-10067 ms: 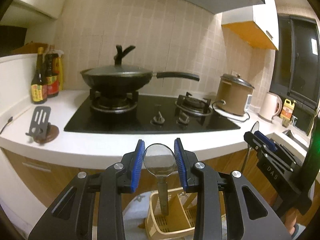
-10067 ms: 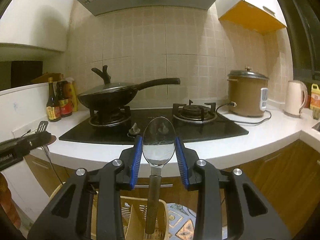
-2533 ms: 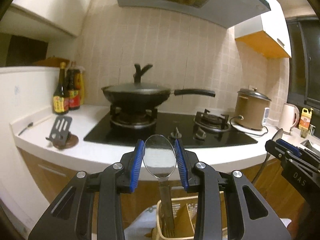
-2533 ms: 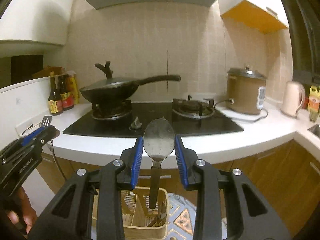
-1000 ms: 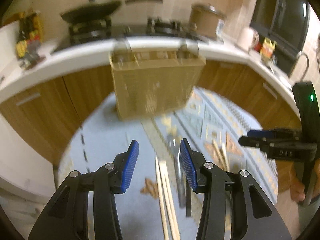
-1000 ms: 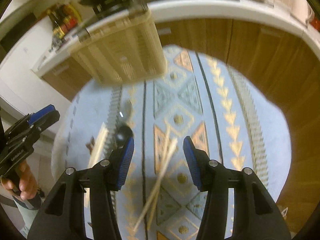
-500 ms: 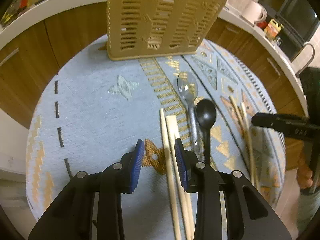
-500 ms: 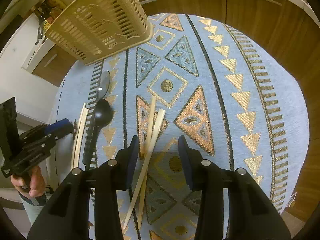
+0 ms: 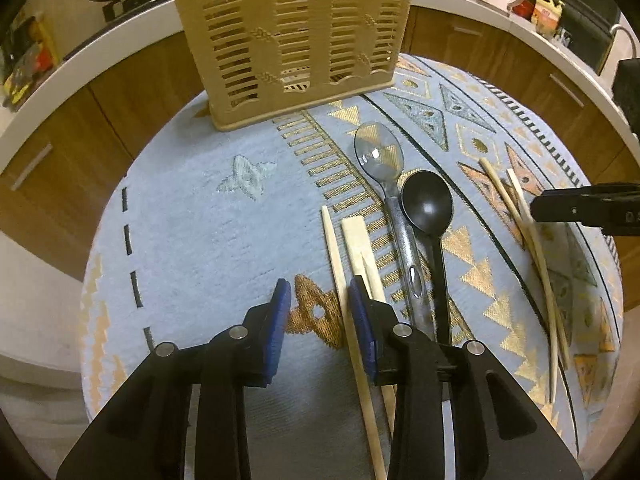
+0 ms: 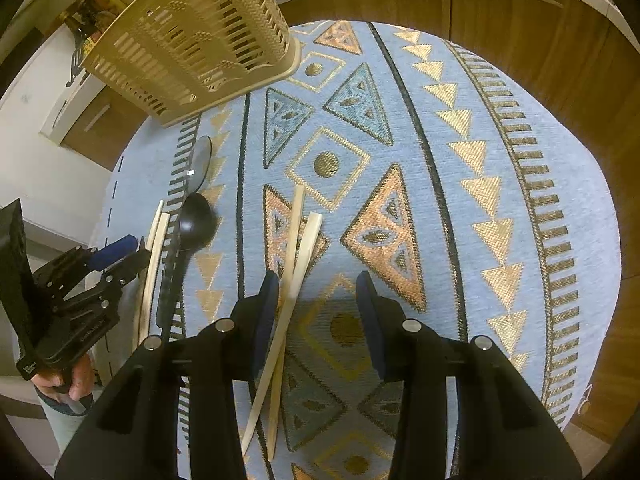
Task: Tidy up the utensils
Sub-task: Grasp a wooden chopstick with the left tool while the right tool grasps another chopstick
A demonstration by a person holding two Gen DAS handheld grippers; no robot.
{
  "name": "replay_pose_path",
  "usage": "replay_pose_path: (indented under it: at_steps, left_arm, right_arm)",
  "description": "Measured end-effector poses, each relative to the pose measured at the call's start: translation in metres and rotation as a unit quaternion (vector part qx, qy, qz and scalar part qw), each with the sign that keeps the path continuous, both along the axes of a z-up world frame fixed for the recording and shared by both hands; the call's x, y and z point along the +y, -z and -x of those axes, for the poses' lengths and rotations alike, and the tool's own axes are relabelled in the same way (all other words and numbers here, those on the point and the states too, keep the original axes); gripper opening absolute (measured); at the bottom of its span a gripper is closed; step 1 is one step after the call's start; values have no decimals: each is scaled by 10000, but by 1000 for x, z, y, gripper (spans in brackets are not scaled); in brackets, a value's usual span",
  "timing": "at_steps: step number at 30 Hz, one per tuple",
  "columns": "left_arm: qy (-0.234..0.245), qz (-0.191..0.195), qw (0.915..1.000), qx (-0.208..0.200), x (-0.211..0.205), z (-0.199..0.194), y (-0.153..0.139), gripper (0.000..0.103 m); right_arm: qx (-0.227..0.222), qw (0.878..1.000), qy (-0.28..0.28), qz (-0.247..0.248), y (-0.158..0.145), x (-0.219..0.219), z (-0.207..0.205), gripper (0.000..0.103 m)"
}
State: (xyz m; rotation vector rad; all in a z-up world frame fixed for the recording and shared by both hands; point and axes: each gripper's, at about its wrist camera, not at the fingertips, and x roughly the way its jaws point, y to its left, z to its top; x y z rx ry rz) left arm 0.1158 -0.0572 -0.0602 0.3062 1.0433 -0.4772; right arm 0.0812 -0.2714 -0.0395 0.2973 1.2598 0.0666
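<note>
On a round table's blue patterned cloth (image 9: pixel 192 232) stands a beige slotted utensil basket (image 9: pixel 288 40) at the far side. A clear spoon (image 9: pixel 378 156) and a black spoon (image 9: pixel 427 204) lie side by side, with pale chopsticks (image 9: pixel 334 248) to their left. My left gripper (image 9: pixel 319 292) hangs open low over those chopsticks, one stick running just inside its right finger. A second chopstick pair (image 10: pixel 298 240) lies crossed under my right gripper (image 10: pixel 317 280), which is open with the sticks close to its left finger. Neither gripper's pads press on anything.
Wooden cabinet fronts (image 10: pixel 520 40) and a white counter (image 9: pixel 100 64) curve around the table's far side. The basket (image 10: pixel 192 44) stands at upper left in the right wrist view. A person's hand (image 10: pixel 76 380) holds the left gripper (image 10: pixel 124 252) at the table's left edge.
Both grippers have tipped down from the stove view and sunk close to the cloth. Their jaws have narrowed. The spoons they held earlier are no longer between the fingers.
</note>
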Motion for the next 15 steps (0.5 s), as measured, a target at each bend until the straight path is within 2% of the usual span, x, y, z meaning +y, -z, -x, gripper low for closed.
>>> replay_pose_path:
  at_steps: [3, 5, 7, 8, 12, 15]
  left_arm:
    - [-26, -189, 9998, -107, -9, -1, 0, 29]
    - [-26, -188, 9998, -98, -14, -2, 0, 21]
    - [-106, -243, 9995, -157, -14, -2, 0, 5]
    - [-149, -248, 9994, -168, -13, -2, 0, 5]
    - [-500, 107, 9987, -26, 3, -7, -2, 4]
    - [-846, 540, 9947, 228, 19, -12, -3, 4]
  right_arm:
    - [26, 10000, 32, -2, -1, 0, -2, 37]
    - [32, 10000, 40, -1, -2, 0, -3, 37]
    - [49, 10000, 57, -8, -2, -1, -3, 37]
    - [69, 9999, 69, -21, -1, -2, -4, 37]
    - [149, 9999, 64, -51, 3, -1, -8, 36]
    - [160, 9999, -9, 12, 4, 5, -14, 29]
